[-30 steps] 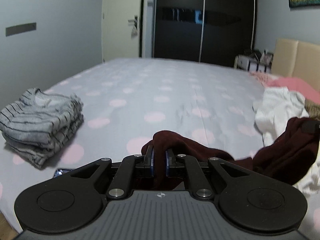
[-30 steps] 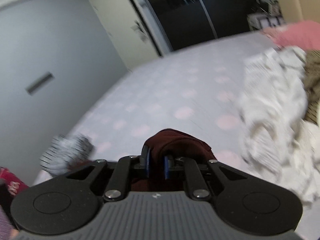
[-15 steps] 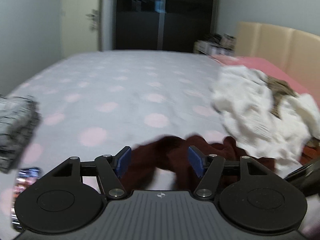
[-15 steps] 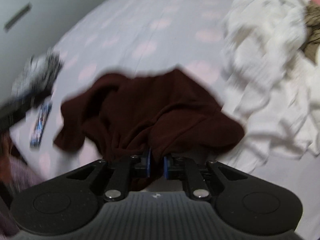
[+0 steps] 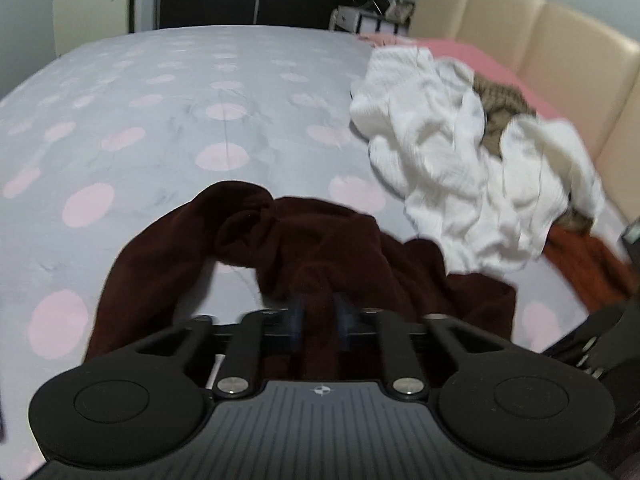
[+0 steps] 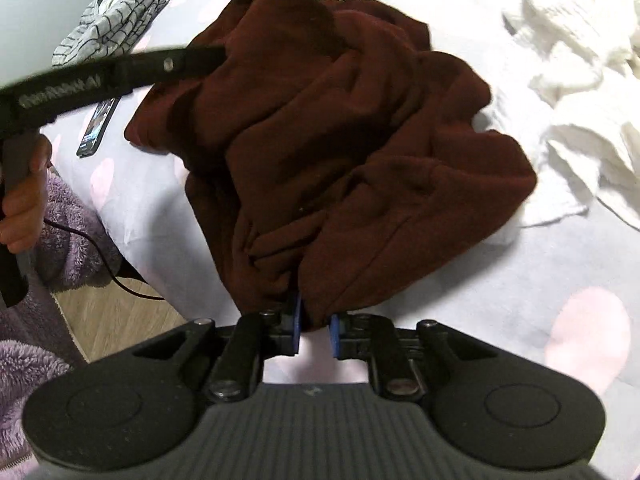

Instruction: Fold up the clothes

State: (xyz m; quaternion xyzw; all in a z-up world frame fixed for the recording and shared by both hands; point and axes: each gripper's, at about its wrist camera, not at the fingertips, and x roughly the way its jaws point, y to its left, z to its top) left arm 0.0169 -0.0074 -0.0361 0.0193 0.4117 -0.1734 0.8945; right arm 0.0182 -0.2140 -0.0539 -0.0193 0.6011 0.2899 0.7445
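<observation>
Your left gripper (image 5: 319, 322) has just closed onto the maroon garment (image 6: 340, 140) (bunched near the bed (image 5: 160, 120) edge); right gripper (image 6: 315, 330) fingers, just easing wider, pinch its hem.

A dark maroon garment (image 6: 340, 120) lies on a pale grey bedsheet (image 5: 160, 120) dotted with pink, beside white clothes (image 5: 460, 160).

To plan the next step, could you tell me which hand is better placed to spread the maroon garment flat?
Probably the left gripper: it grips the maroon garment toward the open bedsheet. The right gripper pinches an edge beside the white clothes.
</observation>
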